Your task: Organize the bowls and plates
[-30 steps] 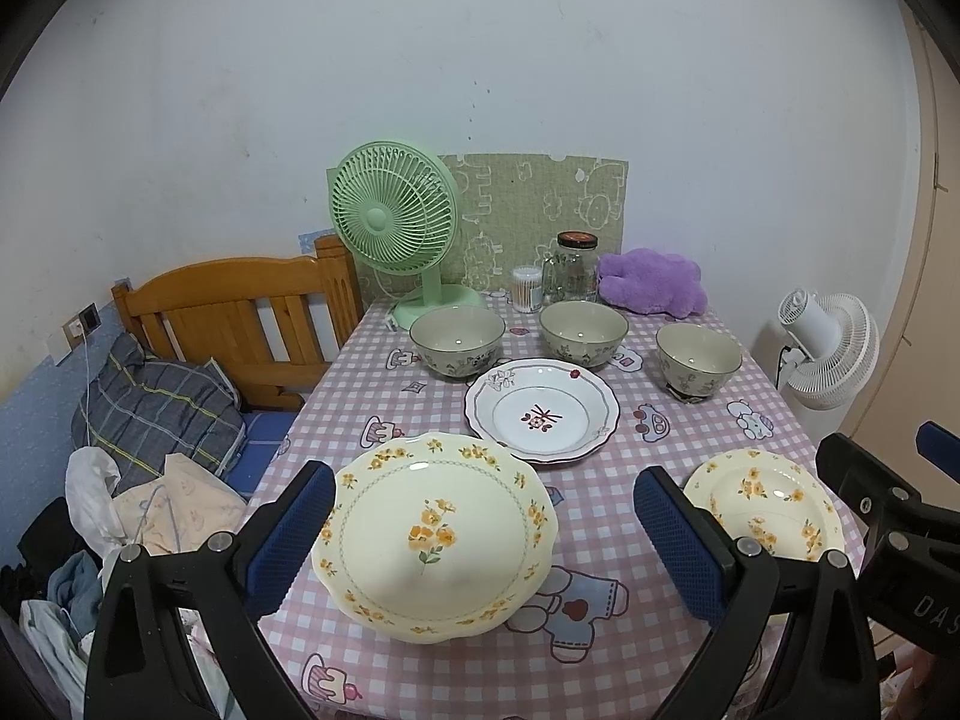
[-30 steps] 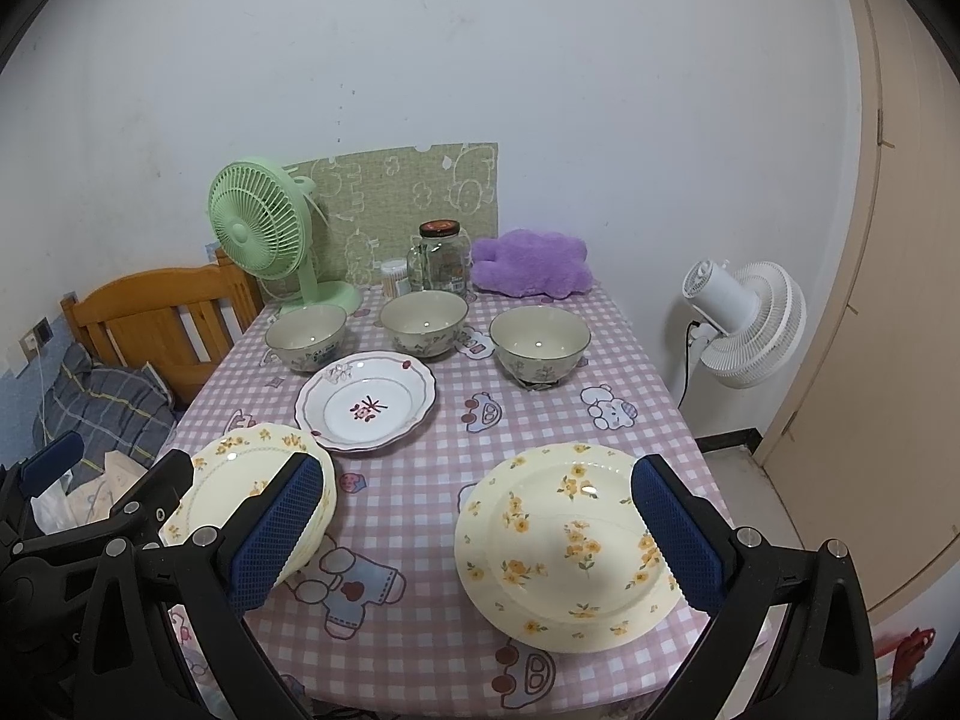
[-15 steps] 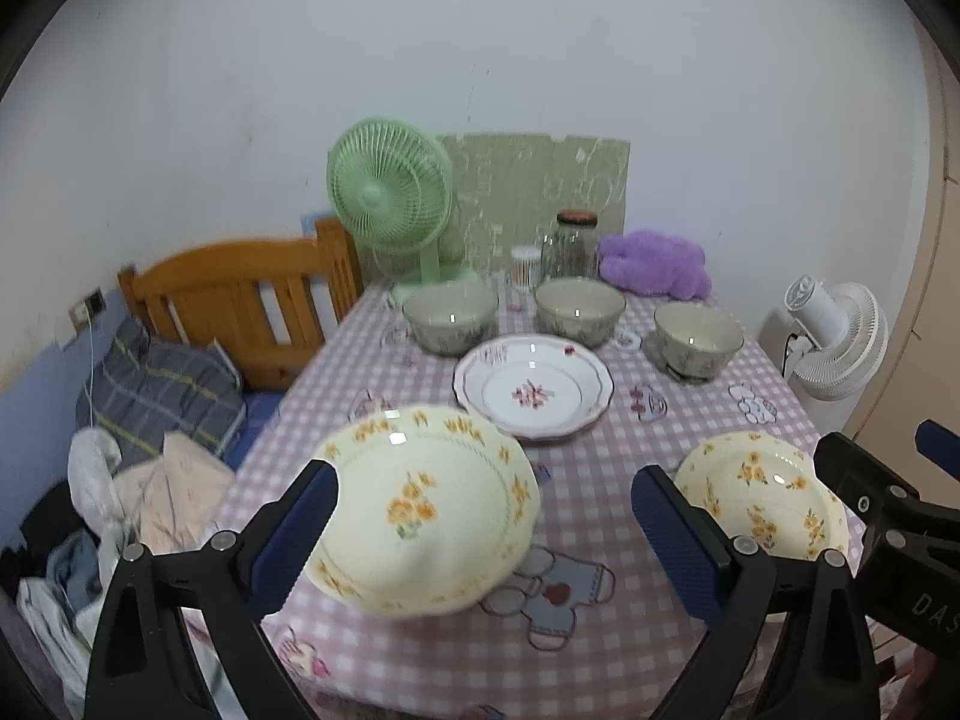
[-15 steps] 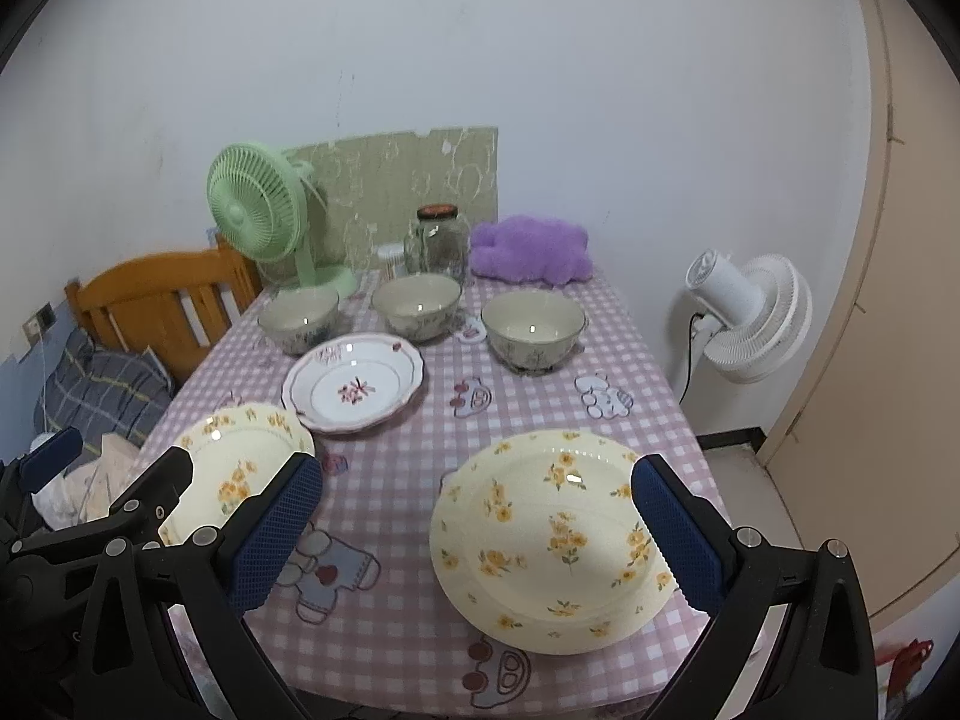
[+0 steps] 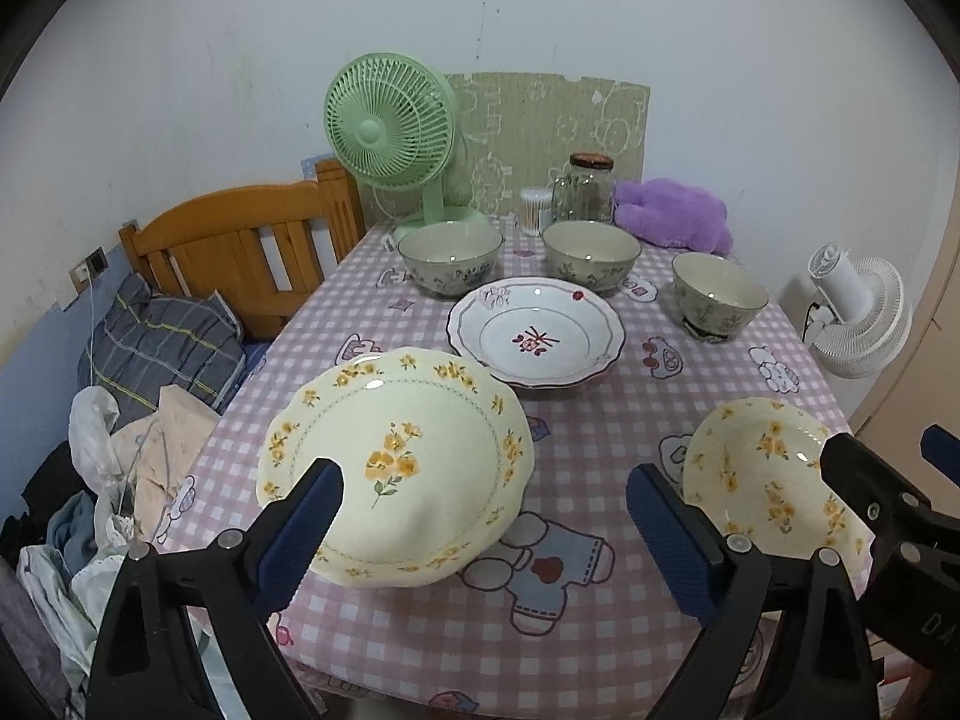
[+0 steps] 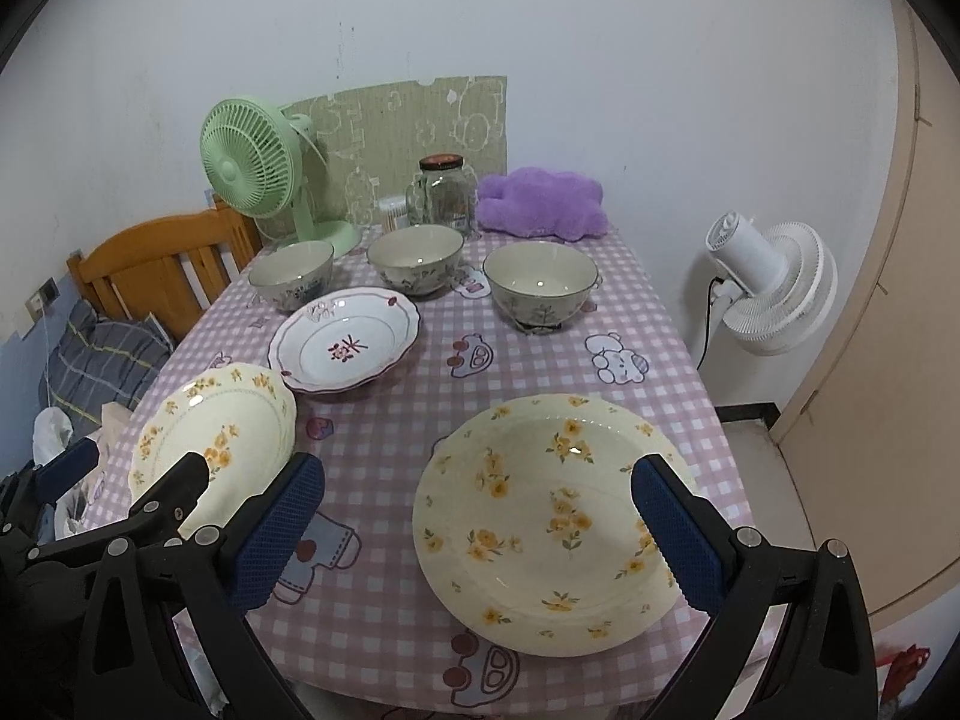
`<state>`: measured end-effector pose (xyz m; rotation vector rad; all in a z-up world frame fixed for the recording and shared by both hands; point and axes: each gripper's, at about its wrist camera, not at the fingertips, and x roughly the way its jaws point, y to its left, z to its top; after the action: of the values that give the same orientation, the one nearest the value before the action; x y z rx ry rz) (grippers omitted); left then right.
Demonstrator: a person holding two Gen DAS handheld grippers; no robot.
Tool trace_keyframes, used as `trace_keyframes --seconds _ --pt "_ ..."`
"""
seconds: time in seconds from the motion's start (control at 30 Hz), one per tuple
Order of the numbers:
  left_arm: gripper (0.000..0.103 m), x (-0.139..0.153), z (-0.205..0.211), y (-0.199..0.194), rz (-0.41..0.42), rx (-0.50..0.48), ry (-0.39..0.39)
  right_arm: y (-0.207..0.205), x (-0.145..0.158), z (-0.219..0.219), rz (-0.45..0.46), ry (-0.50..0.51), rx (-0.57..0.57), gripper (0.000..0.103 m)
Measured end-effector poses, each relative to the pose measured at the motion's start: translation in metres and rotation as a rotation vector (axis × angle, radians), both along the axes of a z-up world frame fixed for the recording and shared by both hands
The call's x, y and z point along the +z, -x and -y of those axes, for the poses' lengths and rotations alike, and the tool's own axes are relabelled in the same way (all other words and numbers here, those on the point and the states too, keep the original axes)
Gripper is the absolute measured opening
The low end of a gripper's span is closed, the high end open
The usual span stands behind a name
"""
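At the near edge of the table (image 5: 600,630): my left gripper (image 5: 480,534), jaws spread wide, holding nothing, one blue pad over the rim of the left yellow-flowered plate (image 5: 396,462). My right gripper (image 6: 480,528), likewise wide apart and empty, brackets the right yellow-flowered plate (image 6: 552,516) without touching it, as far as I can tell.

Beyond these, mid-table: one white plate with red motif (image 5: 537,333), lying apart from both yellow plates. Back row: three bowls, left bowl (image 5: 450,255), middle bowl (image 5: 591,255), right bowl (image 5: 719,300), each standing alone.

Behind: green fan (image 5: 390,126), glass jar (image 5: 585,189), purple plush (image 5: 672,213).

Progress, by my reckoning: nothing stacked or grouped yet; all six pieces remain to be gathered.
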<state>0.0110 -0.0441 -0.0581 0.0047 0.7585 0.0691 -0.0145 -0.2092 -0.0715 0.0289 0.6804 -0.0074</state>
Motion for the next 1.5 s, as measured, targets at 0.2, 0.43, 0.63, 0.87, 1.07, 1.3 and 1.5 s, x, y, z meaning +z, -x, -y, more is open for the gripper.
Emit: trace_keyframes --seconds 0.2,0.43,0.63,0.87,1.07,1.3,1.5 --pt "0.092 -0.011 -0.008 -0.017 -0.019 -0.051 0.017 -0.01 -0.009 -0.01 -0.017 0.0 -0.043 0.103" --pt "0.091 -0.019 0.0 -0.037 -0.049 -0.183 0.035 -0.018 -0.015 -0.008 -0.033 0.036 -0.15 0.103" --pt "0.091 -0.031 0.029 -0.048 -0.088 -0.225 0.025 -0.023 -0.028 0.019 -0.061 0.026 -0.195 0.102" --pt "0.091 -0.048 0.08 -0.056 -0.118 -0.184 0.032 -0.039 -0.04 0.068 -0.087 0.031 -0.154 0.101" --pt "0.09 -0.065 0.108 -0.067 -0.152 -0.143 0.032 -0.056 -0.057 0.105 -0.122 0.012 -0.129 0.098" --pt "0.085 -0.089 0.128 -0.073 -0.226 -0.132 0.047 -0.069 -0.083 0.126 -0.184 -0.014 -0.101 0.093" --pt "0.079 -0.101 0.137 -0.076 -0.253 -0.138 0.035 -0.078 -0.102 0.131 -0.23 -0.033 -0.089 0.089"
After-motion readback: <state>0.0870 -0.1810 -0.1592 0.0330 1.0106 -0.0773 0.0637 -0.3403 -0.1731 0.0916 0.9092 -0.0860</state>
